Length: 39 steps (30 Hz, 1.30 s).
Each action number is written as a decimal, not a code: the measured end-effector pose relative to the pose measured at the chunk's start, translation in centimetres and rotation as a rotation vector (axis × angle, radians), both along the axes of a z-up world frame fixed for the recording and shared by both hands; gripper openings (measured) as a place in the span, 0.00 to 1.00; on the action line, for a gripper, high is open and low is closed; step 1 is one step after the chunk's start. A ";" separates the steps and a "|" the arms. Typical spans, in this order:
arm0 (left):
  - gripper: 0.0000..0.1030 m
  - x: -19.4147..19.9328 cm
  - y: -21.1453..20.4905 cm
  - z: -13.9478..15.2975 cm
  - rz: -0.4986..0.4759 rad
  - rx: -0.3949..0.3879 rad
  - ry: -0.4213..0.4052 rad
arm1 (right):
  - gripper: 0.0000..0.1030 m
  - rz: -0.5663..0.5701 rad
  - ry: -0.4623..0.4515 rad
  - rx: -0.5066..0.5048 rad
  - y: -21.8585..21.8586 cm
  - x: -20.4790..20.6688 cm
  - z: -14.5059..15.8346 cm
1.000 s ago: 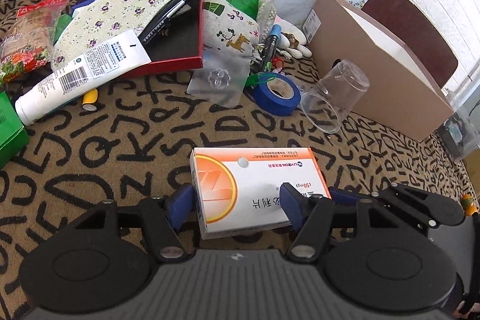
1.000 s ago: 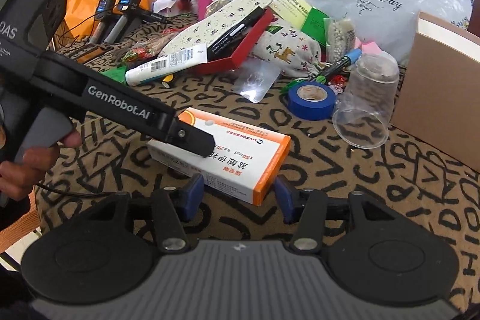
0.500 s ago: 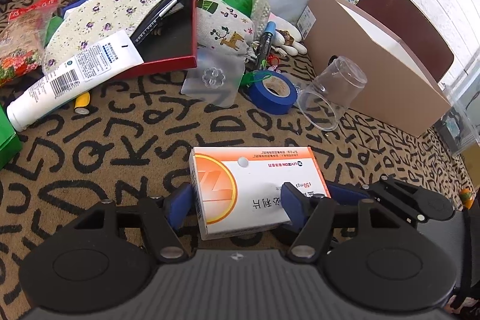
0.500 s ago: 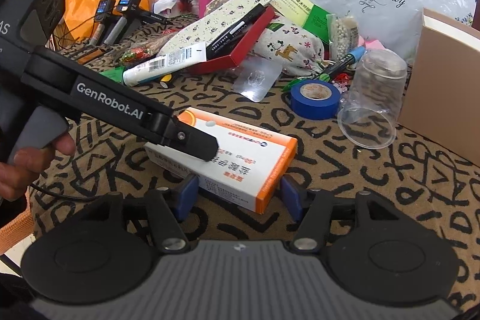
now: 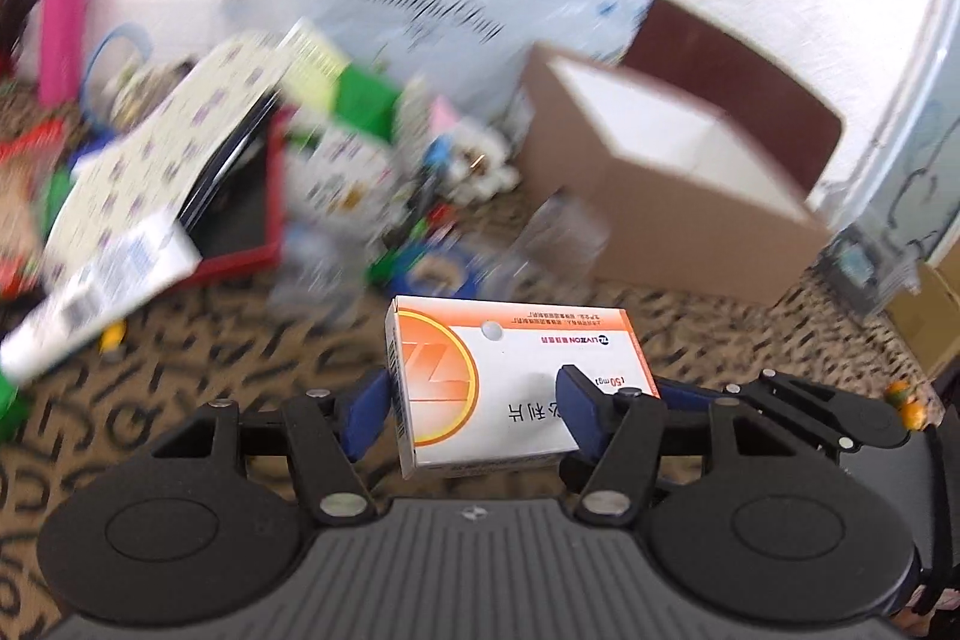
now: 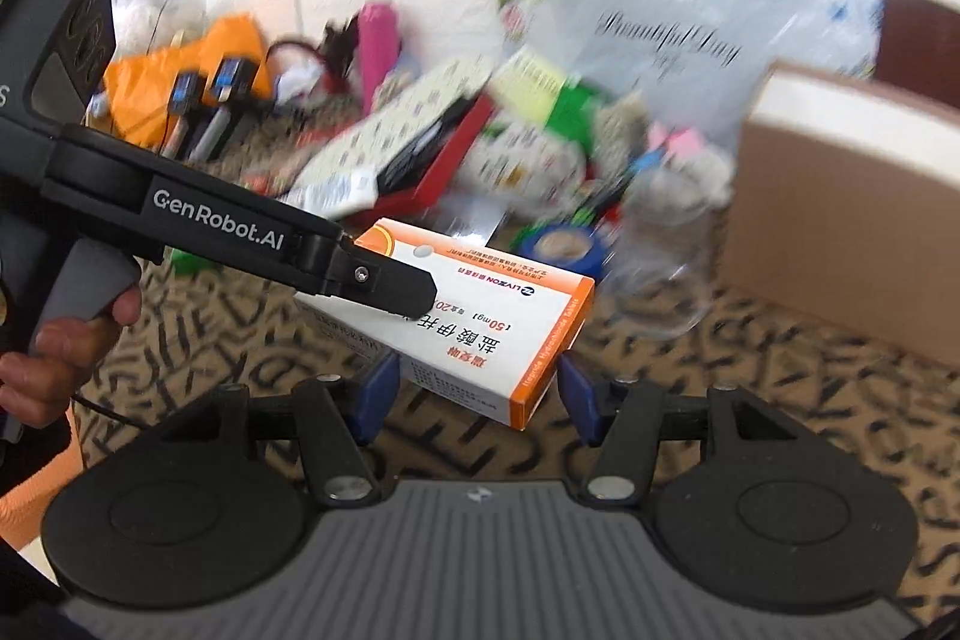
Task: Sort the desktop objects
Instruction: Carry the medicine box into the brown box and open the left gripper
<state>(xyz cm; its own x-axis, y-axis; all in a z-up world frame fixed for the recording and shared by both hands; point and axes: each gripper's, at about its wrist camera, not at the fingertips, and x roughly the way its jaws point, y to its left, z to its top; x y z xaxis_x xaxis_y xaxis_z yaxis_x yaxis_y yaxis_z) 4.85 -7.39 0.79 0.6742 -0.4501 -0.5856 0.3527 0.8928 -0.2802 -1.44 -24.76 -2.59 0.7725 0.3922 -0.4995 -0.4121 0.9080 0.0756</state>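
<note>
My left gripper (image 5: 474, 409) is shut on a white and orange medicine box (image 5: 516, 376) and holds it lifted above the letter-patterned cloth. The same medicine box (image 6: 474, 316) shows in the right wrist view, gripped by the black left gripper arm (image 6: 240, 232). My right gripper (image 6: 471, 394) is open around the box's near corner without clamping it. An open brown cardboard box (image 5: 672, 172) with a white inside stands behind and to the right.
A blurred heap lies at the back: red tray (image 5: 252, 220), white tube (image 5: 90, 292), blue tape roll (image 6: 561, 247), clear cup (image 6: 666, 274), pink bottle (image 5: 63, 22) and a plastic bag (image 5: 432, 10). The cardboard box (image 6: 840, 220) stands right.
The left gripper has lifted the medicine box off the cloth and tilted up; both views now blur with motion. The right gripper rose along with it.
</note>
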 end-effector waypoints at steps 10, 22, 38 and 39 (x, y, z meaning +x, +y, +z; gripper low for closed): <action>0.62 2.1 -6.8 5.3 -0.117 -0.045 -0.142 | 0.55 -0.141 -0.172 0.022 -6.1 -0.1 5.0; 0.62 7.2 -15.9 7.7 -0.194 -0.096 -0.146 | 0.55 -0.312 -0.228 0.022 -14.1 2.8 7.8; 0.61 17.4 -24.2 4.5 -0.160 -0.083 0.076 | 0.55 -0.402 -0.053 0.051 -22.8 11.7 6.3; 0.60 18.0 -24.6 4.2 -0.162 -0.086 0.098 | 0.55 -0.403 -0.040 0.046 -23.2 12.3 6.2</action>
<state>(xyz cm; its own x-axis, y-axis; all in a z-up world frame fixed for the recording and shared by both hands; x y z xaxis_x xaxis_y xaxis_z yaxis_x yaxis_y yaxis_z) 22.85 -32.02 4.96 0.5304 -0.5993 -0.5996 0.4574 0.7978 -0.3927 10.85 -47.95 3.62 0.8874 0.0755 -0.4548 -0.0276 0.9934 0.1110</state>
